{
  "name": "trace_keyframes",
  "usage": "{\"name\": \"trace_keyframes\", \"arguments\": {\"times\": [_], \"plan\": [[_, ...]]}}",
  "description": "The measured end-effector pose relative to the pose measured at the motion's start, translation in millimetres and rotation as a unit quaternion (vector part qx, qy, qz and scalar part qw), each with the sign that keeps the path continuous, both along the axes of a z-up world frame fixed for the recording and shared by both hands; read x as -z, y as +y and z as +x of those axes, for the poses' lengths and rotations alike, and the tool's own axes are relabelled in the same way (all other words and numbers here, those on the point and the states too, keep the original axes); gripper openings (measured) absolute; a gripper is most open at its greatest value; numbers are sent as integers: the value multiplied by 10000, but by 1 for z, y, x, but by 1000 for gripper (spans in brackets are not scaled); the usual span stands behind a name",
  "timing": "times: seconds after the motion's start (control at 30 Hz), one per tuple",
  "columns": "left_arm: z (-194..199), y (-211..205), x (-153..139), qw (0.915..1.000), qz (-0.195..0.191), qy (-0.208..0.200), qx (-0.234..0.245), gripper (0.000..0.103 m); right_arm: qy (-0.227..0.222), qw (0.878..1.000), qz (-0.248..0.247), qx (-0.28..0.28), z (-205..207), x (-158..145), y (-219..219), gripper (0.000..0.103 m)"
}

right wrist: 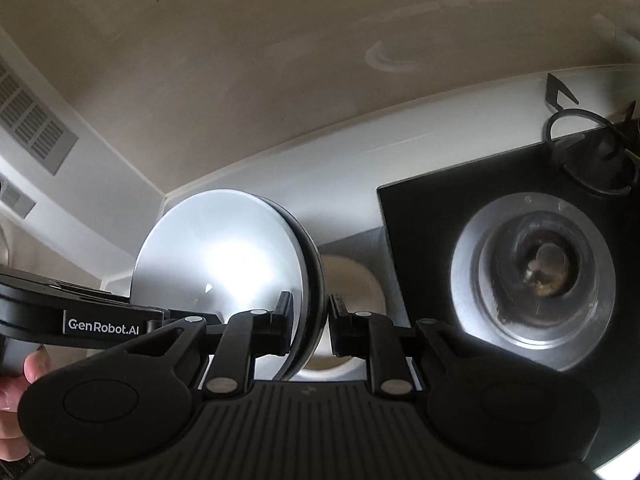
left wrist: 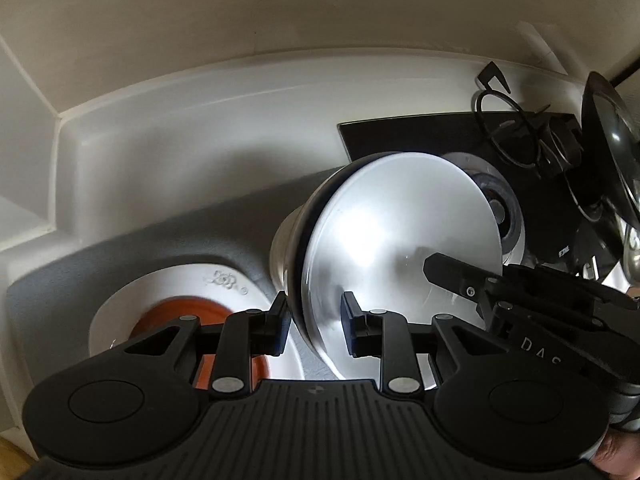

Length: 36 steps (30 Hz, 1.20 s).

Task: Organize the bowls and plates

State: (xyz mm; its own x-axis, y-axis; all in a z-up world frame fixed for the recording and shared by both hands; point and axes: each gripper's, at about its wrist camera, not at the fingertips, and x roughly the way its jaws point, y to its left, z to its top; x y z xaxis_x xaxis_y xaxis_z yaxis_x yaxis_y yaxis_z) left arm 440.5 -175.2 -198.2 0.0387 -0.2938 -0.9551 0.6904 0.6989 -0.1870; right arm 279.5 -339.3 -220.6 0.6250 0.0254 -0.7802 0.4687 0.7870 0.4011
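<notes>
The tabletop [left wrist: 168,184] is white, with a grey mat [left wrist: 132,248] on it and a black stove [right wrist: 460,208] at the far right, its burner [right wrist: 532,280] bare.

On the mat lies a white plate [left wrist: 192,280] with an orange bowl [left wrist: 168,320] resting on it; that pair looks already sorted, though I cannot tell whether more dishes wait out of view.

The work in hand is a silver plate [left wrist: 400,248], held up on edge over the mat, with a cream bowl [right wrist: 352,280] behind it. Both tools grip its rim from opposite sides: the left tool [left wrist: 314,324] has its jaws partly closed across the edge, and the right tool [right wrist: 310,320] is pinched narrowly on the dark rim. It has yet to be set down, so the task seems midway at best.

Only the left view shows the white plate, the orange bowl and a dark pan lid [left wrist: 608,140] at the right edge. Only the right view shows the burner whole and a wall vent [right wrist: 36,128].
</notes>
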Motion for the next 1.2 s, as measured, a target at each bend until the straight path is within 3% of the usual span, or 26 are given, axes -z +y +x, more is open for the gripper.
{"name": "trace_keyframes", "arguments": {"times": [0.23,0.73,0.97,1.2], "plan": [[11,-20,7,10000,67,43,20,29,95,9999,-54,-65,12,5,-18,20],[21,-29,63,9984,457,297,-131,29,538,9983,176,-135,24,61,-21,20],[24,-31,87,9969,716,263,-197,32,891,9957,-103,-248,38,83,-3,19],[31,-21,97,9968,599,451,-266,28,964,9927,-451,-566,43,82,7,24]]}}
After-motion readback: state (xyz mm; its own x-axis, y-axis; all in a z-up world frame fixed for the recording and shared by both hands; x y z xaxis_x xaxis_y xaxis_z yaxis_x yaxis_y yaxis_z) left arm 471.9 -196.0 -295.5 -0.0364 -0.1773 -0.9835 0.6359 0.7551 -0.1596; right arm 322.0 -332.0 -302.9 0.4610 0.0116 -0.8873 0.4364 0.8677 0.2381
